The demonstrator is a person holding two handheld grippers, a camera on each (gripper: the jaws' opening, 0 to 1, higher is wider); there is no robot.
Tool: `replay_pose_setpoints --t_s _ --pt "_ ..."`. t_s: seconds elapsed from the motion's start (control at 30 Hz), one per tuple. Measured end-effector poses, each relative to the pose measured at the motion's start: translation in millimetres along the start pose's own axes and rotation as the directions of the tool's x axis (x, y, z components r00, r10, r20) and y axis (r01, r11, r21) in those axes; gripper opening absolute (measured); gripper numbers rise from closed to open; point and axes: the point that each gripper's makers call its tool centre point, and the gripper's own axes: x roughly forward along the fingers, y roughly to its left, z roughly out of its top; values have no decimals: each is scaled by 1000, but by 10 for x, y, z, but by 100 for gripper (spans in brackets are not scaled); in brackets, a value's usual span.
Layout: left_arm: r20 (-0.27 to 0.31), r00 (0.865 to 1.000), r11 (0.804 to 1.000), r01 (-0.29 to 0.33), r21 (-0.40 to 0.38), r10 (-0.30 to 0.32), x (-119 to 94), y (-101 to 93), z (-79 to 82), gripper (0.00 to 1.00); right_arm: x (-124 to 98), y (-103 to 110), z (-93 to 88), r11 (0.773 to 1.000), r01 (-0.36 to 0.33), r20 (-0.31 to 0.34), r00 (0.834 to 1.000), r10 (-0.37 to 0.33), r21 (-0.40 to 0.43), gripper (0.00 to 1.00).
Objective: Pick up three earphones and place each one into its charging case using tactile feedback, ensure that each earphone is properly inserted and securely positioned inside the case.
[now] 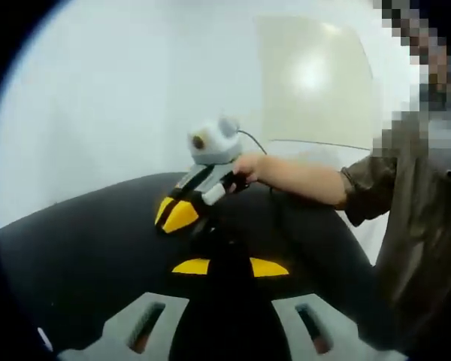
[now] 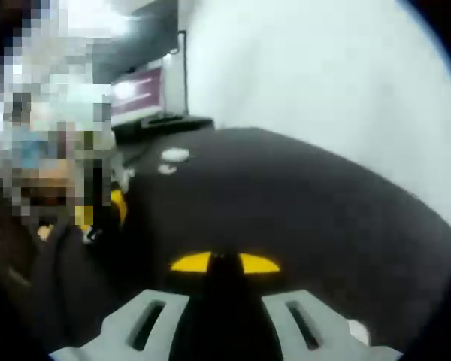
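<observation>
Both claws are riding low over the matte black bench, the left claw and the right claw each showing yellow tips pressed together on nothing, while two small white earphone pieces are lying far across the bench.

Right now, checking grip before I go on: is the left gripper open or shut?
Shut. In the left gripper view, the left gripper's yellow tips meet over the black table, with nothing visible between them.
</observation>
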Motion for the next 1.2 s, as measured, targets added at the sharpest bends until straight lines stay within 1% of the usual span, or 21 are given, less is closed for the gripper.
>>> replay_pose_setpoints --t_s 0.03,0.1,0.23,0.27,0.33,0.37,0.43,0.47,0.5,0.57,0.73,0.83,0.87,0.93,1.0,1.03,1.13,1.2 --pt "-1 1000 1000 -3 4 3 0 0 -2 15 -21 -3 -5 999 18 -10 1000 -18 -29 15" --pt "-1 1000 1000 -9 19 9 8 7 3 15 -41 30 -10 999 31 -15 999 -31 -14 14" --pt "-3 1000 1000 -27 0 27 -14 14 -1 15 -49 22 -2 997 79 -23 997 -79 -14 14" --pt "-3 1000 1000 -31 1 31 -17 17 -2 15 -58 35 33 996 80 -8 997 -80 -31 14" --pt "-3 999 999 -37 20 37 -22 1 -6 15 -85 54 80 997 79 10 997 -79 -25 14" --pt "-3 999 999 -41 27 41 -22 0 -8 15 -103 58 100 996 82 17 997 -81 -43 14" --pt "-3 999 998 -47 35 47 -21 10 -11 15 -138 25 143 992 109 28 994 -107 -66 14" --pt "-4 999 998 -51 36 52 -22 13 -14 15 -160 6 173 990 127 41 991 -125 -66 14" --pt "-6 998 998 -57 38 58 -21 22 -20 15 -179 17 195 990 127 54 991 -123 -63 14" --pt "-7 997 995 -73 74 74 -22 13 -29 15 -203 5 241 989 136 74 989 -131 -59 14" --pt "-5 998 998 -59 35 59 -7 51 -31 15 -256 12 276 982 164 74 985 -157 -89 14" --pt "-4 999 998 -54 26 54 3 53 -30 15 -287 98 341 982 151 83 986 -142 -114 14" --pt "-4 999 998 -51 22 51 2 52 -31 15 -289 141 357 980 146 82 987 -136 -136 14" --pt "-6 999 999 -48 23 48 -1 45 -34 15 -318 179 391 967 157 77 986 -144 -201 14" --pt "-7 999 999 -48 26 48 -5 40 -36 15 -378 206 428 961 166 87 985 -150 -220 14" --pt "-7 999 998 -48 28 48 -4 38 -35 15 -421 200 479 957 177 111 982 -155 -230 14" --pt "-8 999 999 -43 13 44 2 37 -34 15 -547 185 631 965 182 201 969 -143 -189 14" --pt "-8 999 999 -42 10 42 6 31 -34 15 -641 164 743 970 187 271 952 -140 -157 14"
